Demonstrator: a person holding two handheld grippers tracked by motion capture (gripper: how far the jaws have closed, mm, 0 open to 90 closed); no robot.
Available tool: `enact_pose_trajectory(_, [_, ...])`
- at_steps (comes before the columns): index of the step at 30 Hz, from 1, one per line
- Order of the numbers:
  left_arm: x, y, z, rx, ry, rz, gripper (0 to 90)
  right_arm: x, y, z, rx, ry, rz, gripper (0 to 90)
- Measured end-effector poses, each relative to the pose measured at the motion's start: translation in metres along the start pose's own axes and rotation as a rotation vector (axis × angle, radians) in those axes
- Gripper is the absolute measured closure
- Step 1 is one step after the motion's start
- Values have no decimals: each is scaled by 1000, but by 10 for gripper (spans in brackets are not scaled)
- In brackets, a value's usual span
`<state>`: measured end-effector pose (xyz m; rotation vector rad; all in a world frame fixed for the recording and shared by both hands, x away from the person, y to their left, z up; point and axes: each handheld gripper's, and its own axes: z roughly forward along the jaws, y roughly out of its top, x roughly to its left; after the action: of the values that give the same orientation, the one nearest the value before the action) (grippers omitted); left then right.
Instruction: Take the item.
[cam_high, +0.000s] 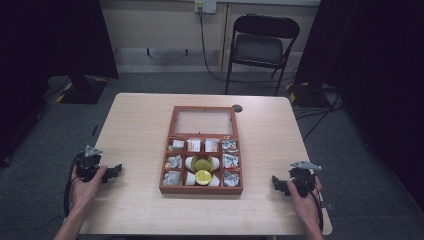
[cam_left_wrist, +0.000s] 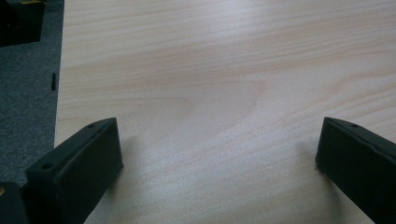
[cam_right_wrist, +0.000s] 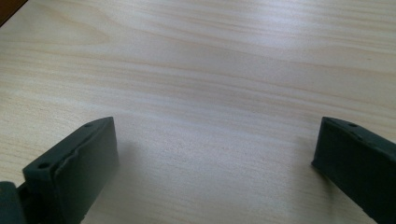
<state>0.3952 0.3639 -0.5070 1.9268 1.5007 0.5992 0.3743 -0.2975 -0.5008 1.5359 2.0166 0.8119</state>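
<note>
Trouble from here would most likely come from the approach, since both tools start well away from the work. The left tool (cam_high: 114, 171) rests low on the pale wood-grain table (cam_high: 135, 135) near its left edge, jaws spread wide with nothing but bare wood between them; the right tool (cam_high: 278, 183) sits likewise near the right edge, jaws equally spread and empty. Between them, at the table's middle, lies the reddish-brown wooden compartment box (cam_high: 201, 190), its glass-paned lid (cam_high: 204, 122) hinged back flat on the far side. Its outer cells hold small crinkled wrapped packets (cam_high: 230, 161); the two middle cells hold white cups with yellow tops (cam_high: 203, 177), crowded together. A wide-open jaw coming into such a narrow cell could catch a divider or drag the neighbouring cup. Pushing against the box's wall might slide the whole box, as nothing visibly pins it.
</note>
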Motion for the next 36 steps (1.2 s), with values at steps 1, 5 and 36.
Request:
enact_pose_trajectory(1, [0,0,0,0,0,0,0,0,0,0,0,0,0,0])
enact_pose_trajectory(5, [0,0,0,0,0,0,0,0,0,0,0,0,0,0])
enact_pose_trajectory(36, [-13,8,-20,-47,-103,0,257,0,0,0,0,0,0,0])
